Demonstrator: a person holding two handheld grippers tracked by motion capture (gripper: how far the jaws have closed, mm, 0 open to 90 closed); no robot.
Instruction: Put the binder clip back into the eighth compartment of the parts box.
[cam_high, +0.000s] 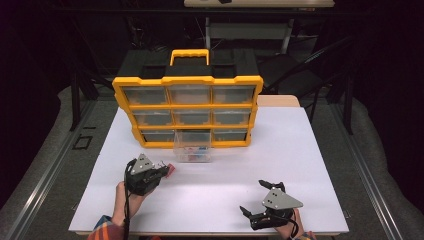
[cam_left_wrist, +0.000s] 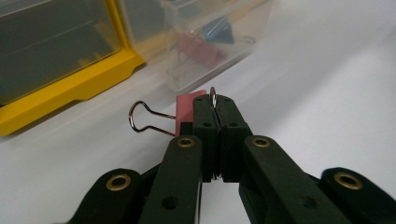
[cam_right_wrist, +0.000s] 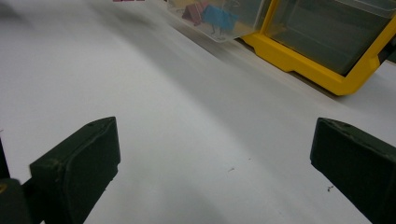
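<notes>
Pink metal binder clip (cam_left_wrist: 184, 108) with wire loop handles: clenched in left tool (cam_left_wrist: 217, 103) by one handle, just near-left of the clear plastic drawer (cam_high: 192, 148). Light, stiff and springy; thin wire likely pivots or slips. Right tool (cam_high: 256, 197) released, idle over white bench (cam_high: 300, 150).

Black left tongs (cam_high: 162, 172), brass-ringed screws, grey three-cornered top plate, trailing black cable. Right tongs (cam_high: 252, 197) alike. Plaid sleeve (cam_high: 102, 227), orange and blue.
</notes>
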